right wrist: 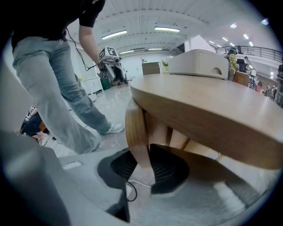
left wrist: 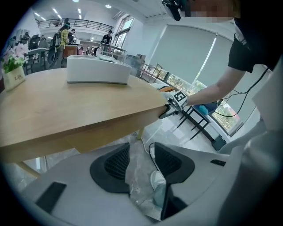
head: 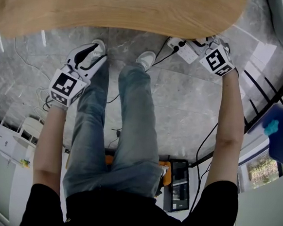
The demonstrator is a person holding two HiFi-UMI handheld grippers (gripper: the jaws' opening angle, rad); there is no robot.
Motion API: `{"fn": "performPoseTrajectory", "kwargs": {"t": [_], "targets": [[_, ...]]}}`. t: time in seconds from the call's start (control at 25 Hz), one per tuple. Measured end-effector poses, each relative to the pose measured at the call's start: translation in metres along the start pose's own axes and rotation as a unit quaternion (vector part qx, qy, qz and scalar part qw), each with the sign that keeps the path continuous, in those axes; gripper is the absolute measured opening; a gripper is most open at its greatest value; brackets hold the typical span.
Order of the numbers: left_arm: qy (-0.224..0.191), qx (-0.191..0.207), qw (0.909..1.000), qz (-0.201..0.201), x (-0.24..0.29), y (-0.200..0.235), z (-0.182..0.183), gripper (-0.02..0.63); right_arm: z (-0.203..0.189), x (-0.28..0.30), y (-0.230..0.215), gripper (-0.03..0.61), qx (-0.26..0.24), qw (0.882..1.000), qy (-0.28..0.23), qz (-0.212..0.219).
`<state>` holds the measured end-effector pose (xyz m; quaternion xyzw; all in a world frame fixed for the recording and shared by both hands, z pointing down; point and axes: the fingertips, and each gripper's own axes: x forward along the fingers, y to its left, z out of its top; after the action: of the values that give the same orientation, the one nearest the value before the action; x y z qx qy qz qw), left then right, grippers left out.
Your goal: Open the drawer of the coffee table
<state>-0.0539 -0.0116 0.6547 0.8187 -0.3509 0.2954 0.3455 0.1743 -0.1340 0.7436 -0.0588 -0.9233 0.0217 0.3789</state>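
Observation:
The light wooden coffee table fills the top of the head view. My right gripper is at the table's right end, low under the rim. In the right gripper view a curved wooden strip under the tabletop runs down between the black pads, and my right gripper is shut on it. My left gripper hangs left of the person's legs, short of the table edge. Its own view shows my left gripper open, with only floor and a shoe in the gap. No drawer front can be made out.
A white power strip with cables lies on the grey stone floor beside the right gripper. A white box stands on the tabletop. The person's jeans and shoes are between the two grippers. A dark rack stands at right.

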Motion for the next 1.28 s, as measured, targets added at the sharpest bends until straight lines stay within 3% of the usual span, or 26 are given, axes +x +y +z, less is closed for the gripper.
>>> {"fn": "performPoseTrajectory", "kwargs": {"t": [0.16, 0.4, 0.68, 0.84, 0.96, 1.28], "targets": [[0.01, 0.005, 0.9999, -0.001, 0.002, -0.001, -0.004, 0.179, -0.001, 0.0, 0.004, 0.075, -0.007, 1.0, 0.007, -0.004], [0.038, 0.06, 0.9972, -0.021, 0.006, -0.008, -0.008, 0.179, -0.001, 0.001, 0.004, 0.071, -0.023, 0.999, 0.022, -0.011], [0.031, 0.039, 0.9987, -0.014, 0.003, 0.001, -0.008, 0.18, 0.001, 0.005, 0.011, 0.081, -0.015, 0.999, 0.03, -0.027], [0.029, 0.04, 0.9987, -0.014, 0.004, -0.001, -0.006, 0.181, 0.013, 0.004, 0.013, 0.127, -0.017, 0.999, 0.02, -0.044], [0.029, 0.04, 0.9987, -0.014, 0.005, -0.001, -0.005, 0.18, 0.012, 0.003, 0.011, 0.08, -0.03, 0.996, 0.027, -0.074], [0.038, 0.073, 0.9966, -0.002, 0.001, -0.001, -0.008, 0.179, 0.012, 0.002, 0.012, 0.078, -0.039, 0.995, 0.029, -0.091]]}}
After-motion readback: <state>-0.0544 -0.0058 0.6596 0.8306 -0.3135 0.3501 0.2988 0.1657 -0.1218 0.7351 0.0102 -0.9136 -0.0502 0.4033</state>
